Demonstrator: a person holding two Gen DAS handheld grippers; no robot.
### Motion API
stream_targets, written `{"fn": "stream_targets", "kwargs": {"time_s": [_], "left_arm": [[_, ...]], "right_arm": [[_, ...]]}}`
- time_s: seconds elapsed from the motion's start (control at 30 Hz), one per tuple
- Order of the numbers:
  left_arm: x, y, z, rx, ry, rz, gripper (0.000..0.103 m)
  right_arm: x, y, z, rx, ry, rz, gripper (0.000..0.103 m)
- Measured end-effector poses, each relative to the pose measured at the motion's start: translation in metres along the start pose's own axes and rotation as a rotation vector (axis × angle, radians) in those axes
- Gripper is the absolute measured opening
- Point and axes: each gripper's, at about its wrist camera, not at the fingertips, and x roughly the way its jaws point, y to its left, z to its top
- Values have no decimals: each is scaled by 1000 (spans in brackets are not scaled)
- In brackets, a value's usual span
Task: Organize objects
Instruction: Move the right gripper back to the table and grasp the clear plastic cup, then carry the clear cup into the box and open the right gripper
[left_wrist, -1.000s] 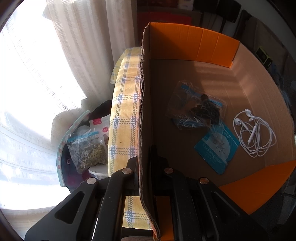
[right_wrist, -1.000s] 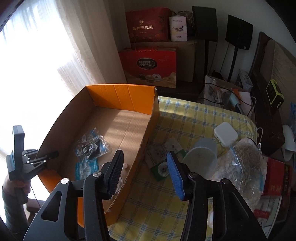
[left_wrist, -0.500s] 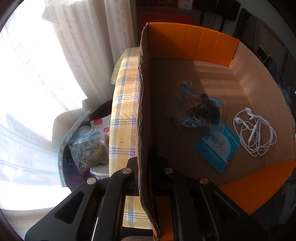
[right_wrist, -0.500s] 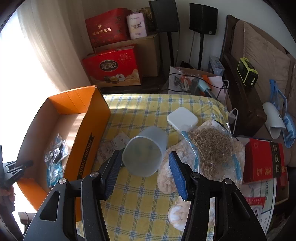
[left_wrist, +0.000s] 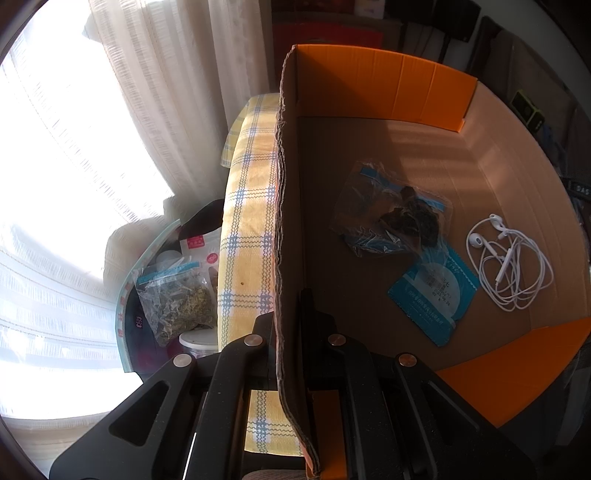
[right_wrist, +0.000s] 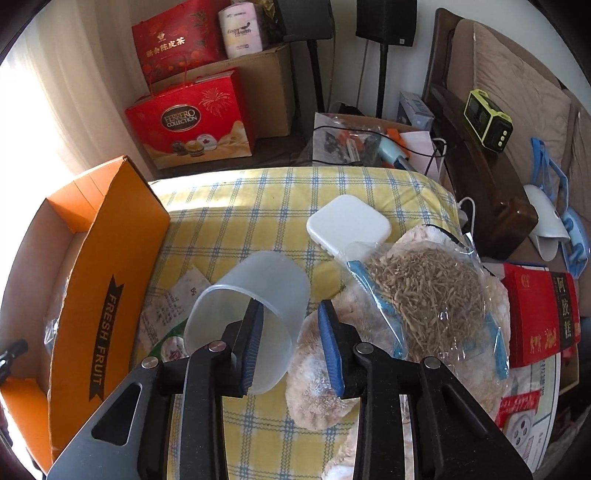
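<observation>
Right fingers (right_wrist: 291, 339) closing around translucent plastic cup's (right_wrist: 255, 291) rim, left fingers (left_wrist: 291, 332) clamped on corrugated cardboard box (left_wrist: 284, 221) wall

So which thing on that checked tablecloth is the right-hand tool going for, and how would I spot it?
Find the orange cardboard box on the yellow checked tablecloth. Just beside it lies a frosted plastic cup on its side, mouth toward the camera, with one finger of the right gripper inside its rim. It is the only see-through cup there; its neighbours are a white case and a bag of dried herbs.
</observation>
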Motion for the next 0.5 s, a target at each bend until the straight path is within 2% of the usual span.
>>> {"fn": "stream_targets", "kwargs": {"time_s": [0.07,0.3,0.5], "left_arm": [[0,0,0,0,0,0,5],[0,0,0,2,1,0,5],[0,1,0,1,1,-2,5]], "right_arm": [[3,1,0,-8,-5,-3,27],[14,1,1,-1,10,-4,12],[6,1,1,11,-24,33,7]]}}
